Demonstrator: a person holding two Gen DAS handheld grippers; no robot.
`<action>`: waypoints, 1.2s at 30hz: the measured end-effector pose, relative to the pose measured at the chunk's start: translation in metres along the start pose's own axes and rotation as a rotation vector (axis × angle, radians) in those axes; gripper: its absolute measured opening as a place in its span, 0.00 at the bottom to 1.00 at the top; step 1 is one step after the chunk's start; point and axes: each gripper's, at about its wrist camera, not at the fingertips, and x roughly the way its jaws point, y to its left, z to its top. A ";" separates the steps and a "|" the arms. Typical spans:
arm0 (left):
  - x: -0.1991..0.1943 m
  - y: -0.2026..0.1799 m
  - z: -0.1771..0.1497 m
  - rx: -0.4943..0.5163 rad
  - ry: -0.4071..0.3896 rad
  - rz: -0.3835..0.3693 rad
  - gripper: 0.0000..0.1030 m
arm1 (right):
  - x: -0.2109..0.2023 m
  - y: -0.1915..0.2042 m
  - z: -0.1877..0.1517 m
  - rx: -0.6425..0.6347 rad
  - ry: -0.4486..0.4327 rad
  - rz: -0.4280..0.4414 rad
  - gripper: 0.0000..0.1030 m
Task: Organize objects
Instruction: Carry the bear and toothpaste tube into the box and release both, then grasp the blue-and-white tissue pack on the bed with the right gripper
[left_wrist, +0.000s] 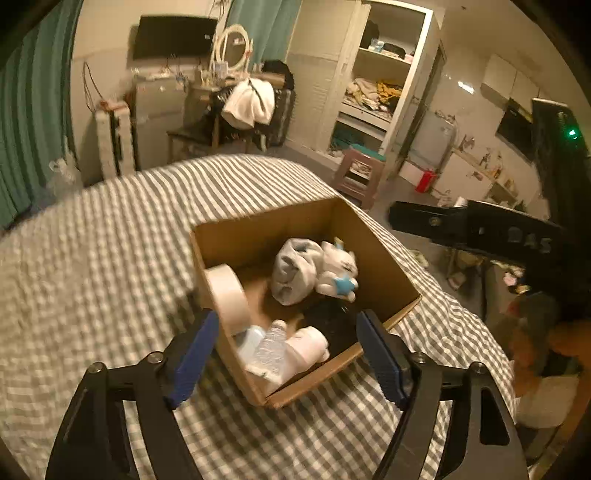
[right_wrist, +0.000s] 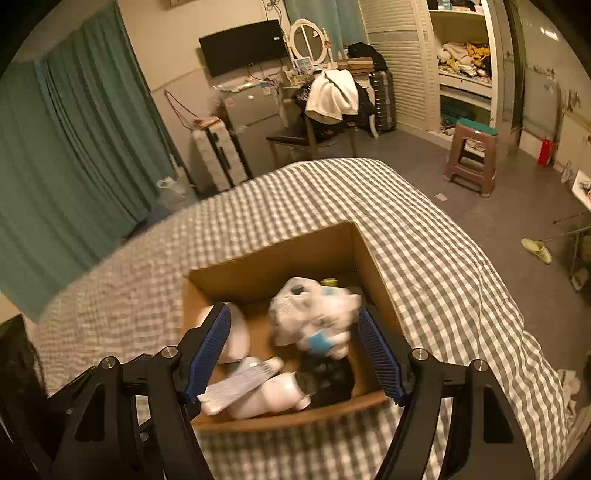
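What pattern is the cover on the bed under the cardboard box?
A grey-and-white checked bed cover; it shows best in the right wrist view, around the open cardboard box.

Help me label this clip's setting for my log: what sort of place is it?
A lived-in bedroom, probably a studio flat. A cardboard box of odds and ends sits on a bed with a checked cover, facing a wall-mounted TV, a vanity mirror and an open wardrobe full of clothes.

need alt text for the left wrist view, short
An open brown cardboard box sits on a grey-and-white checked bedspread, holding a white tape roll, a white plush toy with a blue star, a clear plastic bottle and other items. The open left tool hovers over its near corner.
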 end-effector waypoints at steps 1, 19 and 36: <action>-0.013 -0.001 0.001 0.011 -0.011 0.020 0.81 | -0.012 0.003 0.000 -0.006 0.001 0.001 0.70; -0.182 -0.009 -0.055 0.012 -0.093 0.195 0.98 | -0.217 0.022 -0.068 -0.135 -0.157 -0.056 0.82; -0.148 0.016 -0.184 -0.118 -0.047 0.347 0.98 | -0.118 0.042 -0.229 -0.294 0.134 -0.073 0.88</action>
